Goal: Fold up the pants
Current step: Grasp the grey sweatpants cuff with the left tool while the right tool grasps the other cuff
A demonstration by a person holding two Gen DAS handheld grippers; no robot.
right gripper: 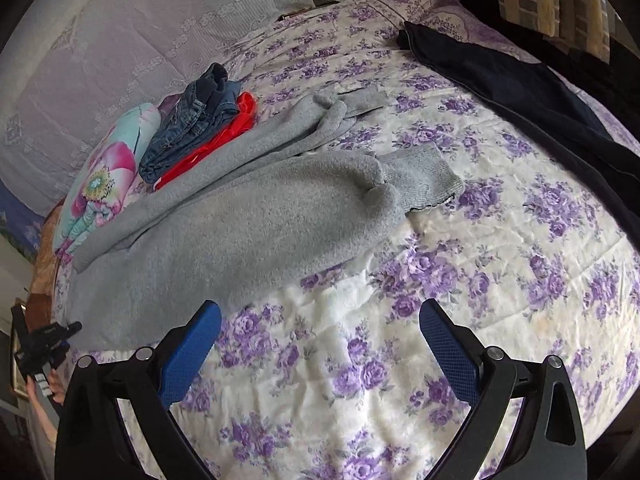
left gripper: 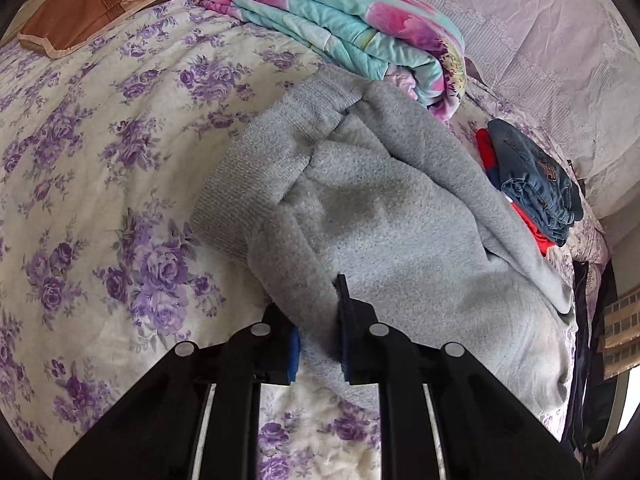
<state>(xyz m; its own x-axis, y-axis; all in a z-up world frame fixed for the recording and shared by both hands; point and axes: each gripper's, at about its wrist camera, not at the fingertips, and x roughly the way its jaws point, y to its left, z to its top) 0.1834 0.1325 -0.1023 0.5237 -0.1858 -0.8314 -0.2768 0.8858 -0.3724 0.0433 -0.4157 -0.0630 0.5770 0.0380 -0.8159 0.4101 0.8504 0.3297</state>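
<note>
- Grey pants (right gripper: 240, 216): soft fleece with ribbed knit cuffs, lying loosely on the bed. In the right wrist view their long axis runs from the lower left, where the wide end lies, toward the upper right, where both cuffs point. The nearer leg ends in a ribbed cuff (right gripper: 424, 176); the farther leg lies behind it, slightly twisted, ending higher in the view.
- Left tongs (left gripper: 318, 332): narrowed, blue pads pinching a fold of the grey fabric at the near edge of the pants (left gripper: 360, 216). Seen from here the garment stretches away from the tongs, one ribbed cuff at its far end.
- Right tongs (right gripper: 320, 344): spread wide, nothing between the blue pads, above bare bedspread just beside the pants' near edge; not touching the fabric.
- Bedspread (right gripper: 460, 280): cream, quilted, printed with purple roses; it carries all the listed items.
- Folded jeans (right gripper: 192, 120): denim, stacked on a red garment (right gripper: 236, 120), touching the far side of the pants.
- Folded floral quilt (left gripper: 340, 28): turquoise and pink, beside the jeans and just beyond the pants.
- Dark navy garment (right gripper: 520, 92): spread flat, well apart from the pants, near the bed's far corner.
- Brown pillow (left gripper: 68, 16): at the bed's edge, left wrist view.
</note>
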